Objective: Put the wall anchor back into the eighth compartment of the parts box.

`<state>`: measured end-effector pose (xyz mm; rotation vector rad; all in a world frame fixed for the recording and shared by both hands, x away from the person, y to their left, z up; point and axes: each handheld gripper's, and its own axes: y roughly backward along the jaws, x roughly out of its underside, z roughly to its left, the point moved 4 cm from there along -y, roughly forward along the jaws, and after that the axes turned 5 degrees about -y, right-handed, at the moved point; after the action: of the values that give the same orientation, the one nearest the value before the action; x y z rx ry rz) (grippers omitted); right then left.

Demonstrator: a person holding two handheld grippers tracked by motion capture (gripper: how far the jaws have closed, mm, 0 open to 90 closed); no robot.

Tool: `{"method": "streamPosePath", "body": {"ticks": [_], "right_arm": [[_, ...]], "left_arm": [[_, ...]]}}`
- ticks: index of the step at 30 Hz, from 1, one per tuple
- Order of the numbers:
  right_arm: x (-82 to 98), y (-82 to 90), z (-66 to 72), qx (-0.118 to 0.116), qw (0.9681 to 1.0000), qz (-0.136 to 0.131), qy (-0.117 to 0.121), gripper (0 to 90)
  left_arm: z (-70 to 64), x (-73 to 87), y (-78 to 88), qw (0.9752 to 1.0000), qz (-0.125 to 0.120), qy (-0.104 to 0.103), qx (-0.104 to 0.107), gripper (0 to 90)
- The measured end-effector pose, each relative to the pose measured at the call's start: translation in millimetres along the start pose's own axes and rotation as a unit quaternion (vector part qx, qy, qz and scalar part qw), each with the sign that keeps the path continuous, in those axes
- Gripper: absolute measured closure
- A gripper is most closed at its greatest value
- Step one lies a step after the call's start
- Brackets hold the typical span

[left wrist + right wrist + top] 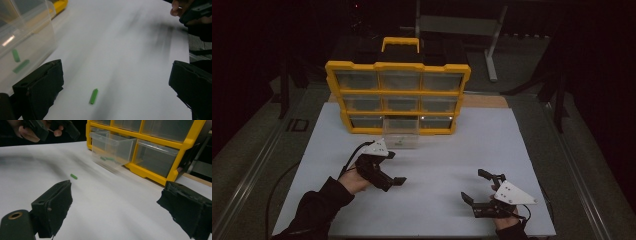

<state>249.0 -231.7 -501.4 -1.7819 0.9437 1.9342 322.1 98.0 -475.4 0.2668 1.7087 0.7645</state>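
Observation:
A small green peg (93, 96) lies loose on the white mat (437, 150), between and just ahead of the jaws of my left gripper (117, 75), which is open and empty. Seen from the right gripper view, the same green peg (73, 176) lies well ahead of my right gripper (120, 195), also open with nothing in it. From above, the left gripper (396, 168) hovers just in front of a pulled-out clear drawer (401, 134). The right gripper (475, 186) sits near the mat's front right. The clear drawer (110, 148) holds a few more green pegs (106, 158).
A yellow organizer (398, 95) with clear drawers stands upright at the back of the mat, carry handle on top. Behind it are a wooden board edge (484, 101) and a metal stand (492, 45). The mat sits on a dark table with rails at both sides.

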Motion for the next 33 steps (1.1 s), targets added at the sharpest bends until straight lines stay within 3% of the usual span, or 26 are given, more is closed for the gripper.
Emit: {"method": "streamPosePath", "body": {"ticks": [8, 15, 23, 29, 33], "right_arm": [[0.2, -0.4, 0.1, 0.000, 1.0000, 0.001, 0.000, 9.3], [0.0, -0.1, 0.1, 0.001, 1.0000, 0.000, 0.001, 9.3], [0.1, 0.1, -0.1, 0.001, 1.0000, 0.001, 0.000, 9.3], [0.1, -0.2, 0.2, 0.000, 1.0000, 0.001, 0.001, 9.3], [0.3, -0.2, 0.0, 0.000, 1.0000, 0.001, 0.000, 9.3]], "left_arm": [[-3.4, 10.9, -8.1, 1.0000, 0.009, -0.003, 0.003, 0.0], [-8.6, 18.9, -18.7, 0.9996, 0.020, -0.020, 0.006, 0.0], [-5.4, 34.5, -31.7, 0.9986, 0.045, -0.026, -0.013, 2.6], [3.0, 45.0, -38.7, 0.9971, 0.060, -0.032, -0.034, 15.1], [6.8, 48.4, -42.8, 0.9964, 0.060, -0.039, -0.046, 31.0]]}}
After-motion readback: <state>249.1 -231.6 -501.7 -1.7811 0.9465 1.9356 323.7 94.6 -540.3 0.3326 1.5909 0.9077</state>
